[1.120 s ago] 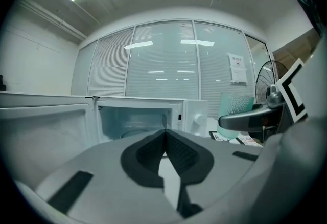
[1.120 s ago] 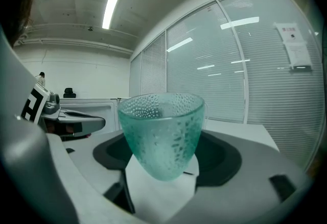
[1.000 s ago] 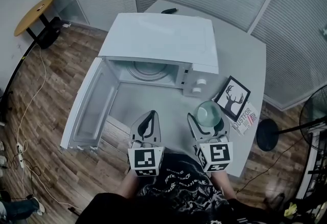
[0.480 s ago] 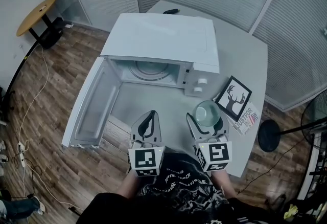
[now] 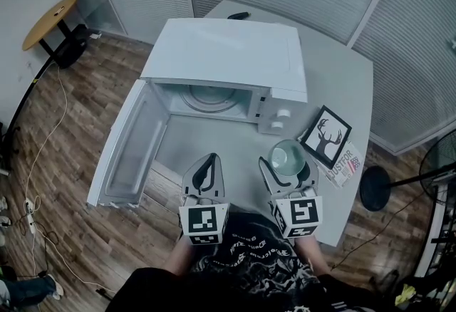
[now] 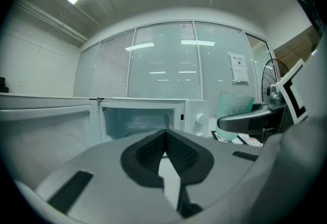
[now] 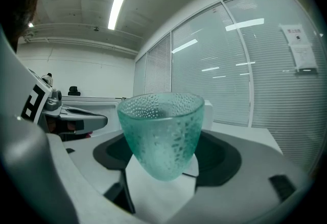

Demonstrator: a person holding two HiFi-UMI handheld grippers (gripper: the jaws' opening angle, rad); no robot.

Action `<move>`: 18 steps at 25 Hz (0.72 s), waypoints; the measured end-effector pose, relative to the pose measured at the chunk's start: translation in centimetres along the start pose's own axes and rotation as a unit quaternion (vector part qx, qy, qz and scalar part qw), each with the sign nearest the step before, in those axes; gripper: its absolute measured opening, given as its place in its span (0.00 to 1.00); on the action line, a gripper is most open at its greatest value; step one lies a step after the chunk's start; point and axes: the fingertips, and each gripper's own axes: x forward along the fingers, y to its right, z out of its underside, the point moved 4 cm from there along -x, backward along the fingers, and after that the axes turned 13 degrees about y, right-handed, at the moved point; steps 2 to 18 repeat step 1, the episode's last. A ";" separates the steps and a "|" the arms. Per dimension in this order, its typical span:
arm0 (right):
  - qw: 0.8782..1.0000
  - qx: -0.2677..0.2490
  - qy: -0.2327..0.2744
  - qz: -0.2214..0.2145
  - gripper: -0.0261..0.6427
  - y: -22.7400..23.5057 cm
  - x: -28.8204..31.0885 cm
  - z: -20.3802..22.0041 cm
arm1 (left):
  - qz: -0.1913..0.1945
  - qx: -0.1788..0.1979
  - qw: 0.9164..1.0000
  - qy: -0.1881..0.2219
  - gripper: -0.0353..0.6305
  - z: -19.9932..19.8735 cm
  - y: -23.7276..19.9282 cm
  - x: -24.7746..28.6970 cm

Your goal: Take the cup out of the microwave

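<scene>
The cup (image 5: 288, 159) is a green dimpled glass, upright between the jaws of my right gripper (image 5: 288, 165), which is shut on it. It hangs over the grey table (image 5: 342, 82), in front of the white microwave (image 5: 228, 54) and off to the right. In the right gripper view the cup (image 7: 161, 133) fills the middle, pinched low on its body by the right gripper (image 7: 163, 164). My left gripper (image 5: 206, 165) sits beside it, shut with nothing in it. The left gripper (image 6: 164, 138) points at the open microwave (image 6: 138, 118), whose cavity shows only the turntable.
The microwave door (image 5: 132, 147) stands swung open to the left, out past the table's edge. A framed deer picture (image 5: 324, 134) and a booklet (image 5: 343, 164) lie right of the cup. A fan (image 5: 438, 161) stands on the floor at the right.
</scene>
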 end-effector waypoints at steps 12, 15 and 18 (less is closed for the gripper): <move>1.000 0.001 -0.001 0.000 0.59 -0.1 0.1 0.0 | 0.001 0.000 1.000 -0.001 0.06 0.1 -0.1 0.0; 1.000 0.001 -0.001 0.000 0.59 -0.1 0.1 0.0 | 0.001 0.000 1.000 -0.001 0.06 0.1 -0.1 0.0; 1.000 0.001 -0.001 0.000 0.59 -0.1 0.1 0.0 | 0.001 0.000 1.000 -0.001 0.06 0.1 -0.1 0.0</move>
